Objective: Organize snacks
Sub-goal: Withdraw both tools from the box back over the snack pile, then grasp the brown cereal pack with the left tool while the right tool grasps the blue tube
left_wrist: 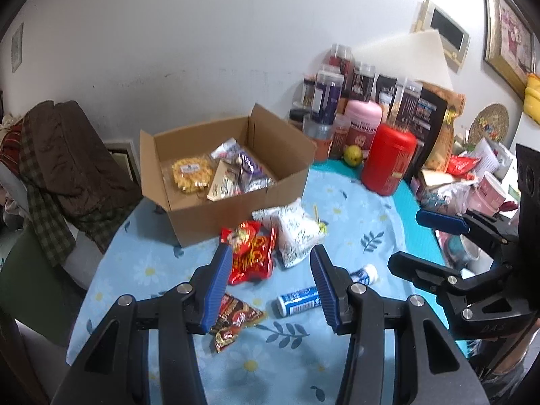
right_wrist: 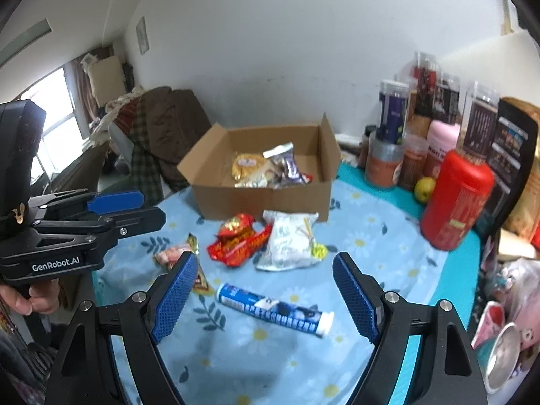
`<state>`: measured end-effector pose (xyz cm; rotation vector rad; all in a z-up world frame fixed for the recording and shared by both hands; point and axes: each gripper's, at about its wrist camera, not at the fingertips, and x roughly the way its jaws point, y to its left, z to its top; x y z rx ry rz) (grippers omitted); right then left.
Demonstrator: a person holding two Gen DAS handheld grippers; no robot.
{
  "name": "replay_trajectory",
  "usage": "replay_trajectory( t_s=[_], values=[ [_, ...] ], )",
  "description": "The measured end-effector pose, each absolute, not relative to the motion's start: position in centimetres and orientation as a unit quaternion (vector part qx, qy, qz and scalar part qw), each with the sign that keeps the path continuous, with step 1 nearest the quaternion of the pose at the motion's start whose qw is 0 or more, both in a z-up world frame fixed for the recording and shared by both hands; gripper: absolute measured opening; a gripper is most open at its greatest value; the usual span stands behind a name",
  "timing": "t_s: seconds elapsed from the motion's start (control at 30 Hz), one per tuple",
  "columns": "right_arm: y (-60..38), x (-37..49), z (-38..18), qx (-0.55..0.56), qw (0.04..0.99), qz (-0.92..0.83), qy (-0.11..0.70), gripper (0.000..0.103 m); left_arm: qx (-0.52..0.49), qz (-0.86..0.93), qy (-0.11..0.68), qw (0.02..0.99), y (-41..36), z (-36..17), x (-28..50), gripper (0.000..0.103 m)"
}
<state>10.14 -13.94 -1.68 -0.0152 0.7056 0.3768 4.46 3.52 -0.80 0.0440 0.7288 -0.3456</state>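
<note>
An open cardboard box (left_wrist: 236,207) (right_wrist: 263,199) holding several snack packets stands on the blue floral tablecloth. In front of it lie a red snack bag (left_wrist: 251,256) (right_wrist: 239,241), a white packet (left_wrist: 297,234) (right_wrist: 292,239), a blue-and-white tube (left_wrist: 297,300) (right_wrist: 273,308) and a dark red-brown packet (left_wrist: 234,319) (right_wrist: 199,278). My left gripper (left_wrist: 271,253) is open and empty, above the red bag. My right gripper (right_wrist: 265,263) is open and empty, above the tube. The right gripper also shows in the left wrist view (left_wrist: 415,243), and the left gripper in the right wrist view (right_wrist: 148,207).
A red canister (left_wrist: 388,158) (right_wrist: 455,202), a yellow-green fruit (left_wrist: 352,155) (right_wrist: 424,189), and several jars and bags (left_wrist: 357,101) crowd the back right. Cups and clutter (right_wrist: 506,330) sit at the right edge. A chair with brown clothes (left_wrist: 67,162) stands left of the table.
</note>
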Motion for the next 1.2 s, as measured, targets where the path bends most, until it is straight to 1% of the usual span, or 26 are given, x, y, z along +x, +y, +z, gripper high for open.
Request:
replay_trajectory(
  t_s=[0.17,0.37,0.57,0.97,1.1,1.17,1.2],
  values=[
    [-13.6,10.8,-3.4,-0.014,0.911,0.192,0.365,0.083,0.018,-0.175,0.381,0.907,3.3,-2.9,4.9,0.048],
    [-13.4,11.7,-5.7,-0.02,0.897,0.203,0.392,0.083,-0.015,-0.164,0.413,0.896,3.9,-5.5,5.8,0.048],
    [-13.1,12.5,-8.0,-0.029,0.883,0.214,0.417,0.083,-0.037,-0.13,0.423,0.896,4.6,-7.4,6.2,0.048],
    [-12.1,14.9,-12.2,-0.064,0.85,0.237,0.465,0.083,-0.032,-0.049,0.447,0.893,6.3,-9.9,8.2,0.048],
    [-11.6,15.4,-13.0,-0.083,0.842,0.237,0.478,0.083,-0.009,-0.013,0.464,0.886,6.6,-11.1,8.7,0.048],
    [-11.4,15.5,-13.4,-0.088,0.838,0.234,0.485,0.081,-0.006,-0.004,0.467,0.884,6.6,-11.6,9.0,0.048],
    [-11.3,15.6,-13.7,-0.089,0.836,0.234,0.489,0.078,-0.009,-0.002,0.466,0.885,6.7,-11.7,9.0,0.051]
  ],
)
